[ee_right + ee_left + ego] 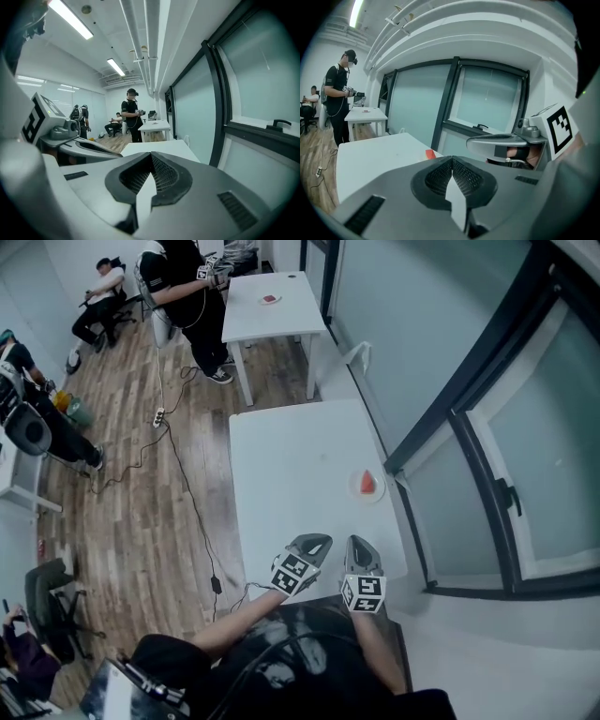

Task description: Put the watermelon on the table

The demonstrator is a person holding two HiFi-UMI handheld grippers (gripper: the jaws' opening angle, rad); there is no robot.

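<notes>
Over on the right side of the white rectangular table (291, 474), close to its edge by the dark-framed window (487, 474), sits the red wedge of watermelon (367, 483) on a small round white plate (353, 487), well apart from both tools. Down at the near edge, the left gripper (317, 545) and the right gripper (362, 549) hang side by side, pointing out across the tabletop. Each gripper view shows the ribbed black pads pressed flat together with nothing between them, so both are closed and empty. Now the call on the play: the wedge already rests on the table by way of its plate. That would suit a slice that has been delivered with the hands back at the near edge, and just as well a slice waiting to come off the plate onto the bare top; one look cannot split those. Either way, good form means keeping both grippers level and clear of that plate. It sits near the right rim, where a careless sweep could nudge it over. The flesh looks soft, so any contact wants a light touch
</notes>
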